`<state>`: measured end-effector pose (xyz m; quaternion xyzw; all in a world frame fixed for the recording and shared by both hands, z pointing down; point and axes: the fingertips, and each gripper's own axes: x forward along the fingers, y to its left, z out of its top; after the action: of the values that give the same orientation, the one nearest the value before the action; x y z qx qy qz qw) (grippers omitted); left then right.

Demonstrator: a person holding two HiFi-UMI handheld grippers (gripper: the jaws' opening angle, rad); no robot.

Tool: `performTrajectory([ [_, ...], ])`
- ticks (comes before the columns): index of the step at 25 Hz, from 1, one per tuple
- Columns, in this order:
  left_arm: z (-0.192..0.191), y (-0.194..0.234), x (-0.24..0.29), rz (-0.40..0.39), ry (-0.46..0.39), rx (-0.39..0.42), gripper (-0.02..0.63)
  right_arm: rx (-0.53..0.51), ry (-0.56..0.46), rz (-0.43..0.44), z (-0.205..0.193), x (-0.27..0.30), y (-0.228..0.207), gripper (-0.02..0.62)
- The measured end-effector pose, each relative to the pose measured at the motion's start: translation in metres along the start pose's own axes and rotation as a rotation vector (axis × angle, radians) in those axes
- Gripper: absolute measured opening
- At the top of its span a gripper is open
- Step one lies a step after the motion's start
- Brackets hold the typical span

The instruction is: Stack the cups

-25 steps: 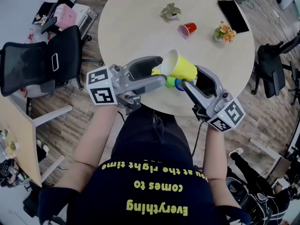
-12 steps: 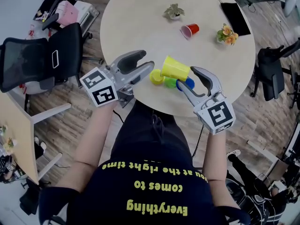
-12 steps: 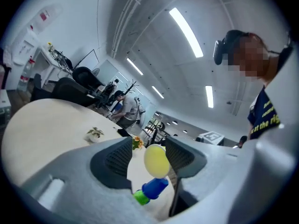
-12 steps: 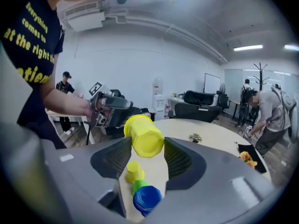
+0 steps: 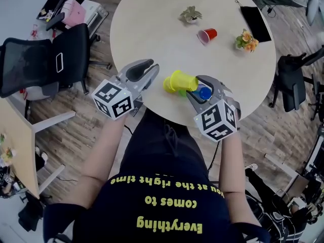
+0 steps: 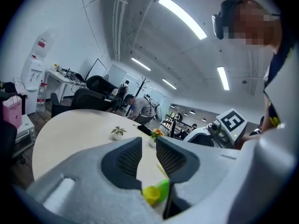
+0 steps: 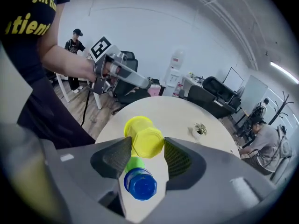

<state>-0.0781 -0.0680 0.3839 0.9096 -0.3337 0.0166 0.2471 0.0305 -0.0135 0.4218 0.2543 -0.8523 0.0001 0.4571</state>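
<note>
**Q:** What is the state of each claw?

**A:** The right gripper (image 7: 147, 157) is clamped on the yellow cup (image 5: 183, 80) near its base. The cup lies roughly level, with its mouth toward the left gripper (image 6: 148, 154). The left jaws stand slightly apart with nothing between them.

**Q:** Where are the other cups?

**A:** The green cup (image 7: 135, 164) and blue cup (image 7: 139, 185) sit just beside each other under the right gripper, near the table (image 5: 152, 29) edge closest to the person. A red cup (image 5: 206, 35) lies on its side well apart, toward the far side. It is unclear whether a second yellow cup sits at the held cup's mouth.

**Q:** What is the likely step in hand?

**A:** Probably seating the yellow cup on another cup.

**Q:** How should it be done?

**A:**
1. Turn the cup so its mouth faces down.
2. Centre the mouth over the target cup's base.
3. Lower it straight, without side load, since light cups are likely to slide.
4. Part the jaws only once the cup has seated.
5. If needed, use the left gripper to steady the target.

**Q:** What are the hazards?

**A:** The cups are close to the edge, so a sideways push could send one to the floor (image 5: 96, 130).

**Q:** What are the surface and room like?

**A:** The table is round, pale and smooth. It also carries a plant (image 5: 191, 15), flowers (image 5: 244, 38) and a black pad (image 5: 255, 18). A chair (image 5: 55, 59) stands to the left on the wood floor. The gripper views show an open office with desks and other people beyond.
</note>
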Motion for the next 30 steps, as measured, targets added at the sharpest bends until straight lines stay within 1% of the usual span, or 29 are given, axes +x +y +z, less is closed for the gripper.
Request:
performTrajectory([
  [4, -0.001, 0.005, -0.003, 0.011, 0.007, 0.013, 0.089, -0.068, 0.089, 0.017, -0.006, 0.012, 0.002, 0.233],
  [10, -0.002, 0.01, -0.004, 0.004, 0.004, 0.005, 0.086, -0.138, 0.177, 0.044, -0.013, 0.027, 0.008, 0.238],
  [15, -0.002, 0.011, -0.005, 0.001, 0.006, 0.002, 0.086, -0.162, 0.206, 0.058, -0.016, 0.032, 0.012, 0.238],
  [21, -0.001, 0.016, -0.004, 0.0, 0.001, -0.01, 0.086, -0.215, 0.252, 0.068, -0.022, 0.037, 0.014, 0.238],
  [30, -0.002, 0.02, -0.006, 0.001, 0.006, -0.019, 0.086, -0.224, 0.268, 0.091, -0.026, 0.044, 0.024, 0.239],
])
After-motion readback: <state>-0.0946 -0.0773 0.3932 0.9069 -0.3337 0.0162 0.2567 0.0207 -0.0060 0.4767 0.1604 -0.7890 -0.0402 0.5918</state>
